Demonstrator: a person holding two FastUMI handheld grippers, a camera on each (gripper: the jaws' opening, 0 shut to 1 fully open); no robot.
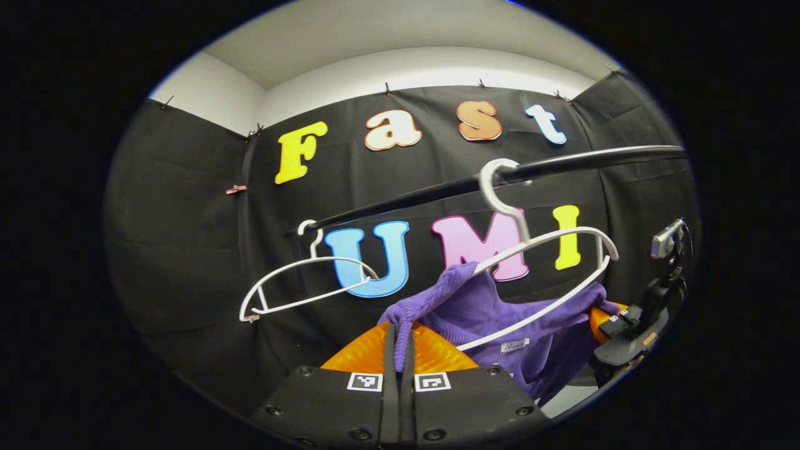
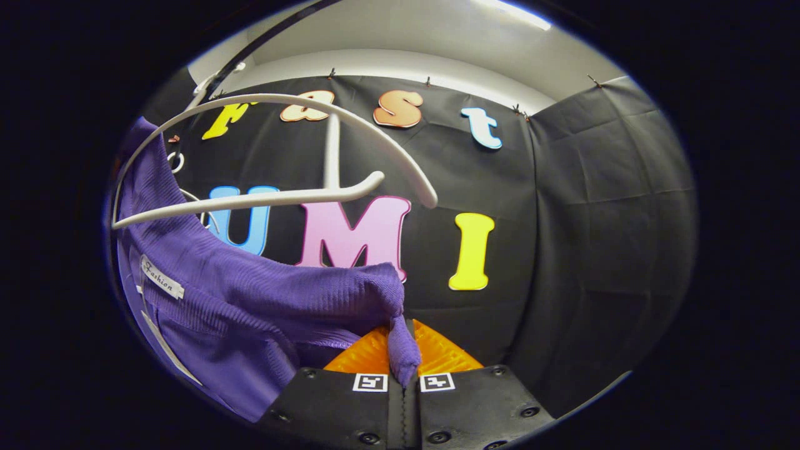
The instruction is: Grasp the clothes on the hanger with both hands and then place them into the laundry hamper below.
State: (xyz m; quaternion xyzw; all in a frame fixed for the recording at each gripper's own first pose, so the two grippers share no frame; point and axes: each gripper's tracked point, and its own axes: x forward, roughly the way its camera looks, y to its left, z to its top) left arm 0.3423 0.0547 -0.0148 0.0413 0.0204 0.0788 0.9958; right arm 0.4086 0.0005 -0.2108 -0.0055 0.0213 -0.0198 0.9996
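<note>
Under the black rail, the purple knit top hangs half off its white hanger, and both tools have it. The left hand-held gripper is closed tight on a thin fold of one shoulder, purple cloth pinched between its orange fingers and running down the seam. In the right gripper view, the right hand-held gripper is clamped just as firmly on the other shoulder, a nub of fabric bulging out where the jaws meet. From the left gripper view that same tool sits at the far edge, dark and small, its grip hard to read from there.

This is a soft ribbed knit: light, floppy, stretchy, nothing fragile. It looks likely to sag between the two pinch points and drag on the hanger's lower bar, which threads through the neck opening near the sewn label. Shoulders are the right place to hold, wide apart, with enough cloth in each bite that it doesn't slip free. The snag risk, I'd judge, is the hanger arm catching the collar. A second, bare hanger hangs further along the rail.
</note>
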